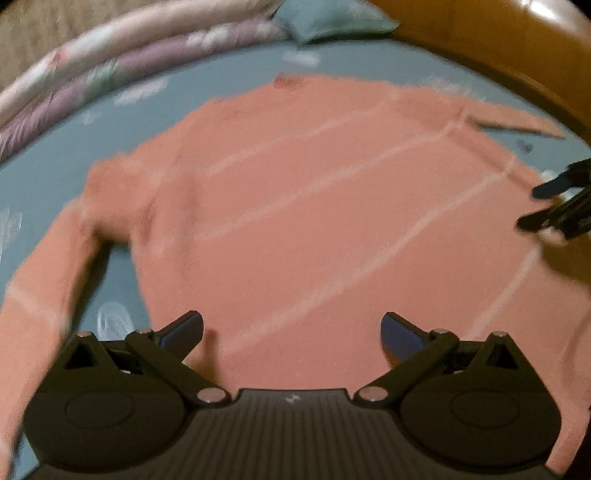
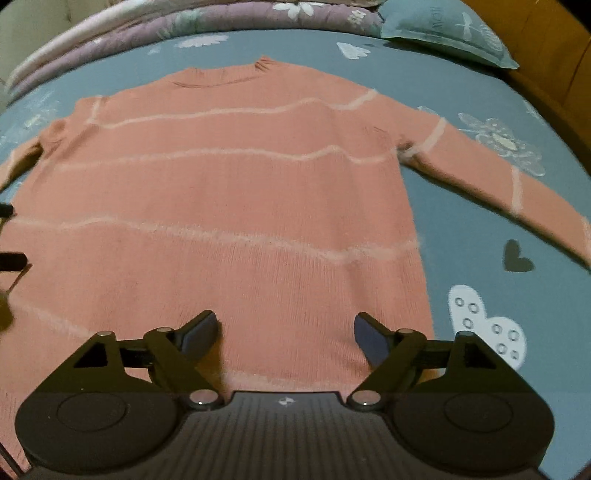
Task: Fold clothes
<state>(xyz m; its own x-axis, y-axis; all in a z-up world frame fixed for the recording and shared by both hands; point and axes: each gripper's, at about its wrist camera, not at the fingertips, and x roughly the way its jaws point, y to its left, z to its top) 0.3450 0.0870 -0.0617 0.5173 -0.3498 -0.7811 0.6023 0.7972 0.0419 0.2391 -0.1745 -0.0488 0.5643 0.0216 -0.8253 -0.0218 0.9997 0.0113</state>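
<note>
A pink sweater [image 2: 221,192] with thin pale stripes lies flat on the blue bedsheet [image 2: 461,229], neck at the far side, both sleeves spread out. It also shows in the left wrist view [image 1: 295,206], blurred. My right gripper [image 2: 286,332] is open and empty above the sweater's hem. My left gripper [image 1: 291,332] is open and empty above the sweater's lower part, near the left sleeve [image 1: 44,280]. The right gripper's fingers [image 1: 550,206] show at the right edge of the left wrist view. The left gripper's fingertips [image 2: 11,258] show at the left edge of the right wrist view.
A folded purple and white floral quilt [image 2: 184,22] lies along the far edge of the bed. A teal pillow [image 2: 443,33] sits at the far right. A wooden bed frame [image 1: 498,48] borders the right side.
</note>
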